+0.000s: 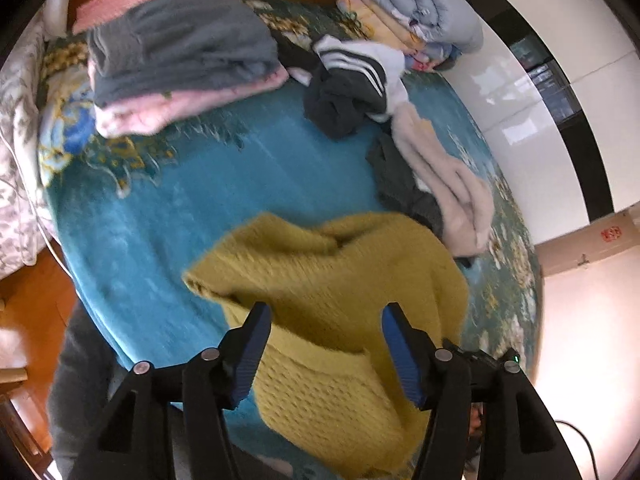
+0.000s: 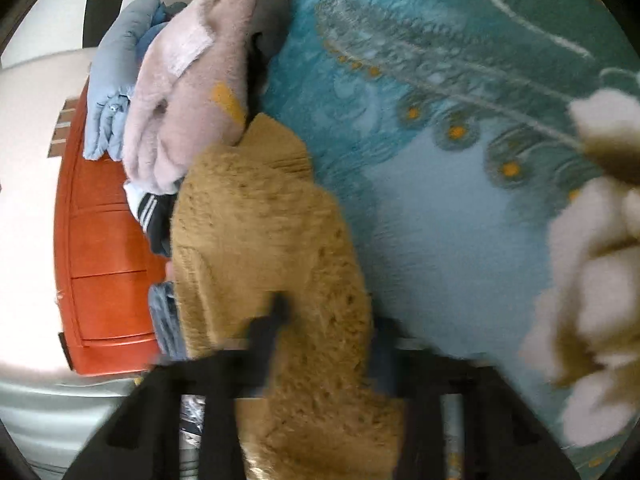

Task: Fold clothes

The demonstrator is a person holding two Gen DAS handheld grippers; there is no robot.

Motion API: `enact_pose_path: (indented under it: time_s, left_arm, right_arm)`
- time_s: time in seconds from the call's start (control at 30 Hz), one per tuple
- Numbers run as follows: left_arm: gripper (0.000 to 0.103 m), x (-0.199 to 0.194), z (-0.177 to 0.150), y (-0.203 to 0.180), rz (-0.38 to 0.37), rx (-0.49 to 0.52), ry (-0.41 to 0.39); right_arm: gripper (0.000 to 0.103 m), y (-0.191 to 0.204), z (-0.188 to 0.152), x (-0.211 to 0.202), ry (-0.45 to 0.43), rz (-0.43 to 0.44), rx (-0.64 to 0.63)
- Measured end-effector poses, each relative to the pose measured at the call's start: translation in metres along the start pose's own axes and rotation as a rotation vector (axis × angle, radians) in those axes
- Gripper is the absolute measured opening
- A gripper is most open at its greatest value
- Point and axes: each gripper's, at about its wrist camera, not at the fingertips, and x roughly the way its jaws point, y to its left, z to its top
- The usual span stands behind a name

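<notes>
A mustard-yellow knit sweater lies crumpled on the teal bedspread near the bed's front edge. My left gripper is open, its blue-padded fingers standing wide apart over the sweater's lower part, gripping nothing. In the right wrist view the same sweater looks tan and blurred and drapes between the fingers of my right gripper. The jaws seem to be around the fabric, but motion blur hides whether they pinch it.
A folded grey and pink stack sits at the back left. A black striped garment, a beige fleece and folded blue bedding lie at the right. An orange headboard and a fluffy white item show in the right wrist view.
</notes>
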Motion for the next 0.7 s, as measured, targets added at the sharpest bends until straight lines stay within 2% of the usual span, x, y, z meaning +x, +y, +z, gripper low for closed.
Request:
enact_pose_path:
  time_s: [0.17, 0.27, 0.4, 0.5, 0.57, 0.6, 0.63, 0.7]
  left_arm:
    - [0.062, 0.048, -0.037, -0.028, -0.015, -0.013, 0.186]
    - [0.062, 0.082, -0.055, -0.056, 0.073, 0.057, 0.267]
    - [0.062, 0.119, -0.068, -0.077, 0.261, 0.123, 0.323]
    - [0.06, 0.134, -0.077, -0.078, 0.387, 0.164, 0.335]
    - [0.042, 0.144, -0.083, -0.078, 0.473, 0.19, 0.341]
    - [0.027, 0.145, -0.085, -0.077, 0.484, 0.195, 0.343]
    - [0.017, 0.144, -0.087, -0.074, 0.478, 0.195, 0.344]
    - [0.014, 0.14, -0.088, -0.067, 0.459, 0.186, 0.338]
  right_arm:
    - [0.009, 0.025, -0.007, -0.03, -0.074, -0.011, -0.122]
    - [0.009, 0.036, -0.015, -0.051, -0.094, 0.004, -0.181]
    - [0.009, 0.041, -0.023, -0.064, -0.106, -0.001, -0.233]
    - [0.009, 0.036, -0.027, -0.07, -0.112, 0.007, -0.231]
    - [0.009, 0.033, -0.03, -0.074, -0.109, 0.011, -0.233]
    - [0.009, 0.034, -0.031, -0.073, -0.108, 0.008, -0.241]
    - [0.009, 0.035, -0.032, -0.072, -0.108, 0.006, -0.248]
    - [0.009, 0.036, -0.032, -0.072, -0.108, 0.006, -0.254]
